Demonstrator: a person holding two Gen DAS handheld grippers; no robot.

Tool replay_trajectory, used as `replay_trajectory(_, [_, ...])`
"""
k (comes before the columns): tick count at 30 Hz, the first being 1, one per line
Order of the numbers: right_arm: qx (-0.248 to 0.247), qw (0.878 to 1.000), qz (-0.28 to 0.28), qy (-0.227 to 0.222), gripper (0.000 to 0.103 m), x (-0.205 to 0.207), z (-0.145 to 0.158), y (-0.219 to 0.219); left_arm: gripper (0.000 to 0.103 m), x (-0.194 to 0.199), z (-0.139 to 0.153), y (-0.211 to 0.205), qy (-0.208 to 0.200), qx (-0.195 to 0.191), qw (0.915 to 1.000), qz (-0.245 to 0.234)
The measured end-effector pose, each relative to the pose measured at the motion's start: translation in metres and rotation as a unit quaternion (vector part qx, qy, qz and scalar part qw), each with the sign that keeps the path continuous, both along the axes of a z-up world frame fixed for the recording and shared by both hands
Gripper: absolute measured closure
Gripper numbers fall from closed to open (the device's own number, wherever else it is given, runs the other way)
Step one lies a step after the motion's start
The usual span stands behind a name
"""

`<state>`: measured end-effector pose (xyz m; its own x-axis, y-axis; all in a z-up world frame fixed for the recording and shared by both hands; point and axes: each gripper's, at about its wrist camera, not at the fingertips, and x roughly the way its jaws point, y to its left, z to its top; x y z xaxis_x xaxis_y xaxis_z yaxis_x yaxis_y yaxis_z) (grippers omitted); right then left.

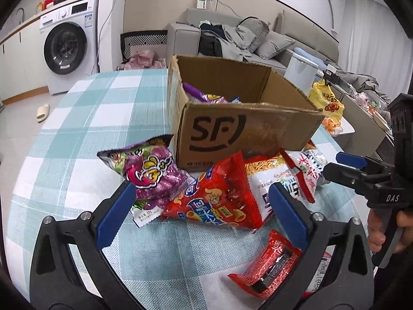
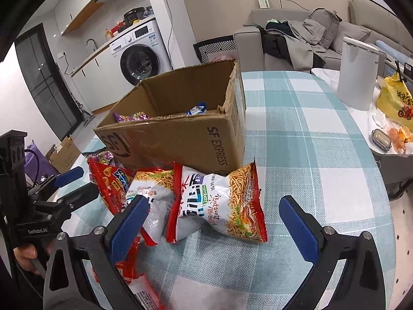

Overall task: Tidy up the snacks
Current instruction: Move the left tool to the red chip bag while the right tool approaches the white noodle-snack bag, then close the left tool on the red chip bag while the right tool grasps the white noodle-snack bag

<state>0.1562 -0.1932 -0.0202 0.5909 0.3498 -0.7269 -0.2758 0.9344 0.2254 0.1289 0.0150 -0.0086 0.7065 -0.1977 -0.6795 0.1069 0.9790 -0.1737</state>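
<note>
Left wrist view: low over the checked tablecloth (image 1: 77, 129), facing the cardboard box (image 1: 232, 134) from its logo side, snack bags close ahead. Right wrist view: further right, facing the box's (image 2: 180, 139) corner, slightly higher. Shared: box, noodle bag (image 1: 304, 170) (image 2: 219, 201), washing machine (image 1: 69, 44) (image 2: 139, 56), sofa (image 1: 258, 33) (image 2: 296, 36). Each view catches the other gripper at its edge.

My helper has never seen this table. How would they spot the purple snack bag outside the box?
Find the cardboard box on the checked tablecloth. At its front left corner lies the purple snack bag, the only purple one among red and white packets.
</note>
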Motion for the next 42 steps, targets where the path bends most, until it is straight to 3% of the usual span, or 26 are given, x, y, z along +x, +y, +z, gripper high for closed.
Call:
replay_trajectory(18, [0.024,0.998,-0.023,0.059,0.0,0.016,-0.033,-0.008,0.002,0.008,-0.02,-0.008,0.028,-0.058,0.9967,-0.048])
replay_trajectory(27, [0.028,0.998,-0.015,0.054,0.002,0.016,-0.036,-0.008,0.003,0.024,-0.034,-0.002,0.051,-0.081,0.9947,-0.038])
replay_trajectory(32, [0.023,0.998,-0.013,0.049,0.011,0.014,-0.034,-0.008,0.004,0.036,-0.04,0.006,0.059,-0.093,0.9936,-0.027])
replay_trajectory(42, [0.029,0.998,0.001,0.054,0.014,0.016,-0.041,-0.003,0.014,0.052,-0.056,0.01,0.081,-0.087,0.9927,-0.022])
